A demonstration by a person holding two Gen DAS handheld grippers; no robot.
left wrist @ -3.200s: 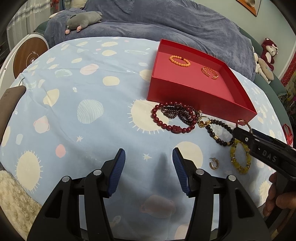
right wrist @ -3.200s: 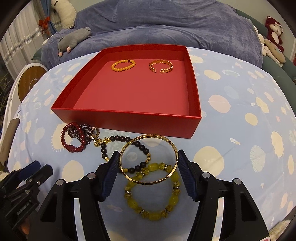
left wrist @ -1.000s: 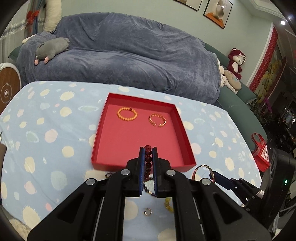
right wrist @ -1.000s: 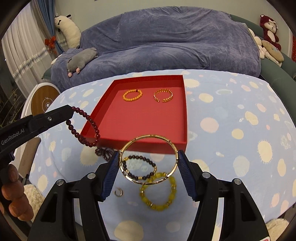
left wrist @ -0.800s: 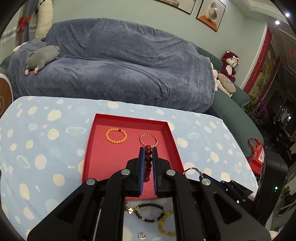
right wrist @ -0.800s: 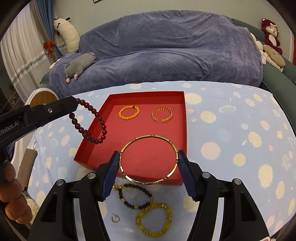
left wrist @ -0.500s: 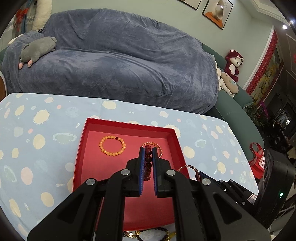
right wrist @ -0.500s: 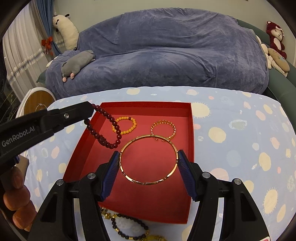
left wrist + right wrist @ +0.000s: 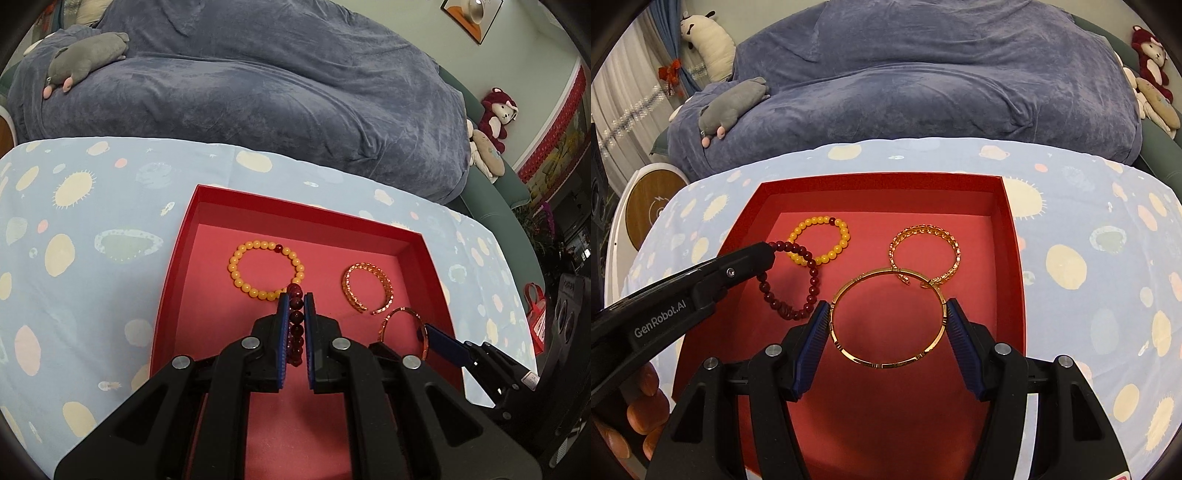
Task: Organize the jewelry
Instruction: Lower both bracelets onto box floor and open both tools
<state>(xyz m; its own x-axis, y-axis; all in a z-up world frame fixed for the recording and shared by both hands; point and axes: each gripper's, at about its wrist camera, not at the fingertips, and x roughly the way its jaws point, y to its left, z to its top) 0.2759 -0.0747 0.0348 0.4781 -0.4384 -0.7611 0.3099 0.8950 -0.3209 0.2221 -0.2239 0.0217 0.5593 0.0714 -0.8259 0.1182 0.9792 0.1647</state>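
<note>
Both grippers are held above the red tray [image 9: 1012,236]. The left gripper [image 9: 295,306] is clamped on the dark red bead bracelet [image 9: 809,284], which hangs over the tray floor at about 8 o'clock from the tray centre. The right gripper [image 9: 886,325] is clamped across the gold bangle [image 9: 886,317], held over the tray's near half, at 6 o'clock. The yellow bead bracelet [image 9: 820,240] and gold chain cuff [image 9: 923,251] lie toward 12 o'clock. Each piece should be lowered until it rests on bare floor, apart from the others, before the jaws are released. Overlap with the yellow bead bracelet is to be avoided.
</note>
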